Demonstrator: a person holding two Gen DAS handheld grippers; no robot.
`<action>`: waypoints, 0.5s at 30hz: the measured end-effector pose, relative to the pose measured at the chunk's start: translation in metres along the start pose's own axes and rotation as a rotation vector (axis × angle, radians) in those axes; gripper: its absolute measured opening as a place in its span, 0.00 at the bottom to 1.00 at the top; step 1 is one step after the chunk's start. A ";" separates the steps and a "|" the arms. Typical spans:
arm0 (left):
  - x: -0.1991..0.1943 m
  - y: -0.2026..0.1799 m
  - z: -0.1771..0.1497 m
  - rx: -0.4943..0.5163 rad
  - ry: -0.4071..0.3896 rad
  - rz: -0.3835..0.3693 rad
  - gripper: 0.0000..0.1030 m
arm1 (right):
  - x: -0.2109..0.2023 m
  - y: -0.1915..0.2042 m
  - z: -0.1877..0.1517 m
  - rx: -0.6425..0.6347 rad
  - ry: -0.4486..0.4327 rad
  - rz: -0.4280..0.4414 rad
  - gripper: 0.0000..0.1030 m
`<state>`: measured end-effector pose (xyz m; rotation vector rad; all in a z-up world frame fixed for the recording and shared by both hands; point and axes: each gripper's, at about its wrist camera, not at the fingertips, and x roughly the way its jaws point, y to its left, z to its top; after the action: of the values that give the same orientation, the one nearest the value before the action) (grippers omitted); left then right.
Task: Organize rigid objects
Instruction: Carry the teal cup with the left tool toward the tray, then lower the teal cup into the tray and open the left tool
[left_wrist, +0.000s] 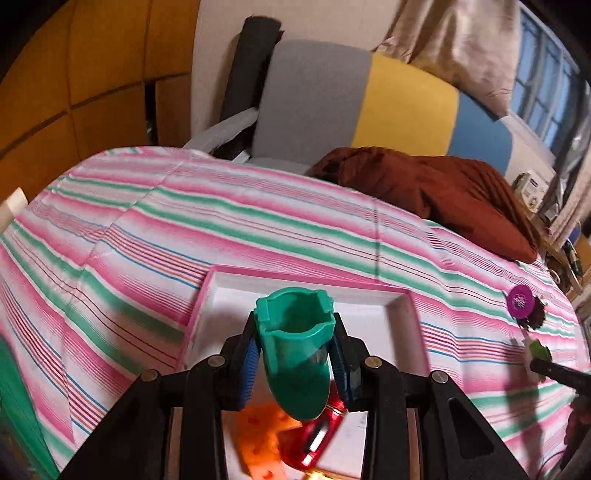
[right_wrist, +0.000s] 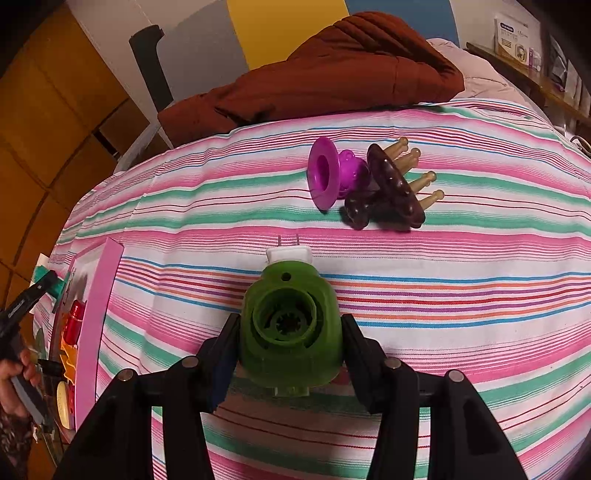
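Note:
My left gripper (left_wrist: 295, 354) is shut on a teal plastic cup (left_wrist: 295, 343), held upright over a pink-rimmed white tray (left_wrist: 373, 321). Under it in the tray lie an orange piece (left_wrist: 258, 439) and a red toy (left_wrist: 317, 432). My right gripper (right_wrist: 290, 343) is shut on a green plug-in device (right_wrist: 290, 328) with a white plug end, just above the striped bedspread (right_wrist: 461, 280). Beyond it lie a purple spool (right_wrist: 328, 173) and a dark brown brush (right_wrist: 391, 192) with wooden pegs. The tray (right_wrist: 98, 317) shows at the left in the right wrist view.
A brown blanket (left_wrist: 443, 195) lies at the bed's far side before a grey, yellow and blue headboard (left_wrist: 369, 99). The purple spool (left_wrist: 521, 301) and right gripper tip (left_wrist: 557, 373) show at the right in the left wrist view. Shelves (right_wrist: 535, 70) stand at the right.

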<state>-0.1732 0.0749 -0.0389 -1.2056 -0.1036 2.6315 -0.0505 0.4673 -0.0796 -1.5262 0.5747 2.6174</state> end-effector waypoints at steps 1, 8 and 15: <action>0.003 0.002 0.002 -0.001 0.009 0.005 0.34 | 0.000 0.000 0.000 0.000 0.001 0.000 0.52; 0.027 0.014 0.011 -0.019 0.060 0.063 0.34 | 0.001 0.000 0.001 -0.001 -0.002 -0.002 0.52; 0.036 0.024 0.018 -0.068 0.054 0.114 0.35 | -0.007 0.013 0.002 -0.049 -0.053 0.013 0.52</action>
<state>-0.2141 0.0610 -0.0582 -1.3415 -0.1184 2.7101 -0.0518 0.4564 -0.0694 -1.4654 0.5228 2.6921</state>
